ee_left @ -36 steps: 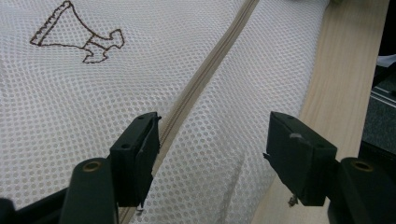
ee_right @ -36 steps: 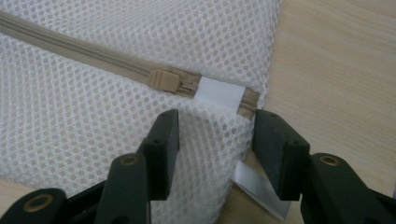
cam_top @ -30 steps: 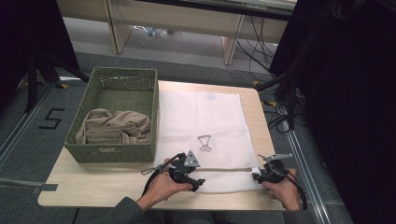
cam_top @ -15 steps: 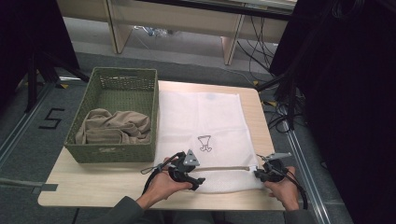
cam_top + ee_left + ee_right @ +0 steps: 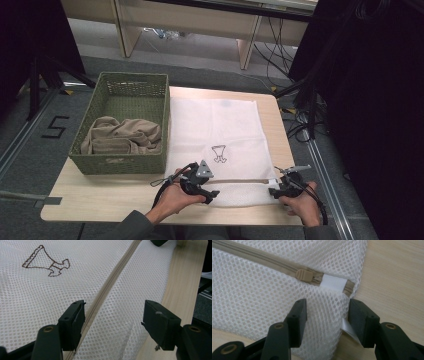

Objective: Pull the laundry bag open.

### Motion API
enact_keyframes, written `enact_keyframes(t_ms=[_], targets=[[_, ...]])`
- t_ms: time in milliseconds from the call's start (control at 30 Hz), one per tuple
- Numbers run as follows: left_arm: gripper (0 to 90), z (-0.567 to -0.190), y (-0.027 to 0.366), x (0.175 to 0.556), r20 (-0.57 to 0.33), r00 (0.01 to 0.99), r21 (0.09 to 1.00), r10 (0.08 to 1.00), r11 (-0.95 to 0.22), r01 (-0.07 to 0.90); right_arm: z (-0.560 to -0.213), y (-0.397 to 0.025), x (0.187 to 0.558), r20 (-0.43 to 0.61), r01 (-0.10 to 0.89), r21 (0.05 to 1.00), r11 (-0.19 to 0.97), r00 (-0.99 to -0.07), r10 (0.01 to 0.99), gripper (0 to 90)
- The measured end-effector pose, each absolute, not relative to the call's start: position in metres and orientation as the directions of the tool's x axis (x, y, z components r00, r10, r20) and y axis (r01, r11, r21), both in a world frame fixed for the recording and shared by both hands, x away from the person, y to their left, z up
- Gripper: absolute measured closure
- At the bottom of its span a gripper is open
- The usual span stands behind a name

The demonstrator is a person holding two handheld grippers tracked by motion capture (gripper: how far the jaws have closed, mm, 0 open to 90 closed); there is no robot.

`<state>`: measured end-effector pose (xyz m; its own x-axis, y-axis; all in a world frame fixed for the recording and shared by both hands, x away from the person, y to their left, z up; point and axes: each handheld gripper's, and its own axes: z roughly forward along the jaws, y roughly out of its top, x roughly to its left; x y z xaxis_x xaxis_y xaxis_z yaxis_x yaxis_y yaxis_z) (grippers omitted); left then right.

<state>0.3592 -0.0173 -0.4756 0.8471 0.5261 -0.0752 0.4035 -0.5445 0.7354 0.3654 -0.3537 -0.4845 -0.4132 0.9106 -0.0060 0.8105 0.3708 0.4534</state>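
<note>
A white mesh laundry bag lies flat on the wooden table, with a small brown embroidered figure on it. Its beige zipper runs along the near edge. My left gripper rests open on the bag's near left part. In the left gripper view the left gripper has the zipper passing just inside one jaw. My right gripper stands open at the bag's near right corner. In the right gripper view the right gripper straddles the mesh just below the zipper pull and a white tab.
A green woven basket stands on the left of the table with a beige garment inside. The table's right edge runs close to my right hand. Cables and dark stands crowd the floor beyond the table.
</note>
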Motion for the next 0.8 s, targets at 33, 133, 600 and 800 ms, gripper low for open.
enact_keyframes(t_ms=[33, 133, 600, 800], targets=[[33.9, -0.476, -0.018, 0.358, -0.078, 0.847, 0.735, 0.526, -0.544, 0.405, -0.484, -0.353, 0.366, -0.009, 0.806, 0.456, 0.378, -0.420, 0.907, 54.7], [33.9, -0.475, -0.018, 0.357, -0.074, 0.848, 0.735, 0.524, -0.546, 0.402, -0.484, -0.353, 0.366, -0.003, 0.800, 0.456, 0.390, -0.437, 0.900, 64.6], [33.9, -0.474, -0.018, 0.359, -0.079, 0.845, 0.739, 0.528, -0.538, 0.406, -0.479, -0.357, 0.367, 0.004, 0.762, 0.498, 0.414, -0.480, 0.877, 85.6], [34.3, -0.471, -0.023, 0.361, -0.082, 0.846, 0.749, 0.527, -0.527, 0.401, -0.461, -0.354, 0.360, -0.055, 0.710, 0.557, 0.432, -0.487, 0.872, 86.1]])
